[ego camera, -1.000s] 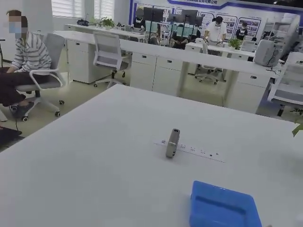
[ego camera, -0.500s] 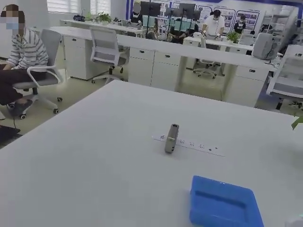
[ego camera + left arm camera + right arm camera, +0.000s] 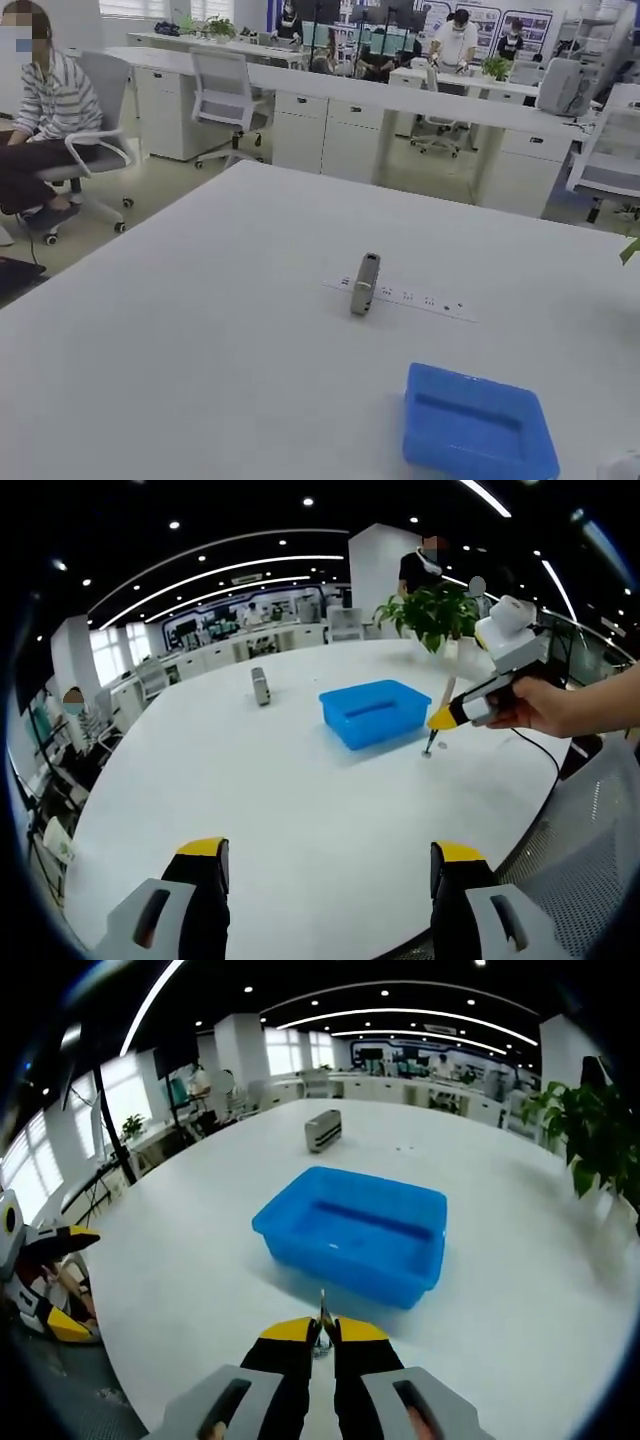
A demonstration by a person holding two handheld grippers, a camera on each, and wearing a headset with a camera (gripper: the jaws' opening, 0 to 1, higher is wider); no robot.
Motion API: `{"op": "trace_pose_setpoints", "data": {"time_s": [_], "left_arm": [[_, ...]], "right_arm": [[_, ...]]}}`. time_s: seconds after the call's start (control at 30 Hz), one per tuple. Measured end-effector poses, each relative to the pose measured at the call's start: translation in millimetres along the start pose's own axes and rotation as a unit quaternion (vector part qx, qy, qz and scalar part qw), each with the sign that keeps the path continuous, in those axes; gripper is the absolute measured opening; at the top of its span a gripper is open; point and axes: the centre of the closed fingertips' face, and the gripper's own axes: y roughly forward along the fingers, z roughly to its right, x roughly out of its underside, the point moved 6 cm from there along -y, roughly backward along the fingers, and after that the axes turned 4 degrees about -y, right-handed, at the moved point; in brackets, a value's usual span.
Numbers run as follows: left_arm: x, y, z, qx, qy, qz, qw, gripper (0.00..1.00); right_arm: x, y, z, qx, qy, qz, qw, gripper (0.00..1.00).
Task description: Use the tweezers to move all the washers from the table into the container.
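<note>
White table [image 3: 200, 350]; blue container [image 3: 472, 384]; grey box [image 3: 364, 283]

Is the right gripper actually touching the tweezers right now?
Touching. The right gripper view shows the right gripper shut on the tweezers, which stick out between its jaws.

Blue container [image 3: 350, 1232], tweezers [image 3: 322, 1308], one likely washer [image 3: 426, 752].
The shallow container sits upright on the white table [image 3: 180, 1210]; the thin metal tweezers, pinched in my right gripper [image 3: 322, 1332], point down just beside it at a tiny speck, perhaps a washer.
</note>
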Motion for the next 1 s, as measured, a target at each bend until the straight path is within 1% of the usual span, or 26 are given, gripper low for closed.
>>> {"op": "trace_pose_setpoints", "data": {"time_s": [0.03,0.33,0.57,0.7,0.83,1.0], "left_arm": [[0.1,-0.1,-0.1,-0.001,0.0,0.0,1.0,0.84],[0.7,0.1,0.5,-0.001,0.001,-0.002,1.0,0.84],[0.6,0.4,1.2,0.001,0.003,-0.002,1.0,0.84],[0.4,0.2,1.1,0.001,0.002,-0.001,1.0,0.84],[-1.7,-1.3,0.8,0.002,0.001,0.007,1.0,0.84],[-1.9,-1.4,-0.2,0.0,-0.003,0.009,1.0,0.84]], "right_arm": [[-0.9,0.0,-0.1,0.0,0.0,0.004,1.0,0.03],[1.3,-0.3,-0.7,0.0,-0.011,0.006,0.9999,0.03],[2.8,-1.2,-1.5,0.002,-0.031,0.003,0.9995,0.02],[1.7,-0.3,-1.9,-0.004,-0.036,-0.001,0.9993,0.02],[0.0,-1.8,0.1,-0.008,-0.028,0.001,0.9996,0.01],[-4.9,-7.2,3.0,-0.009,-0.019,0.008,0.9998,0.01]]}}
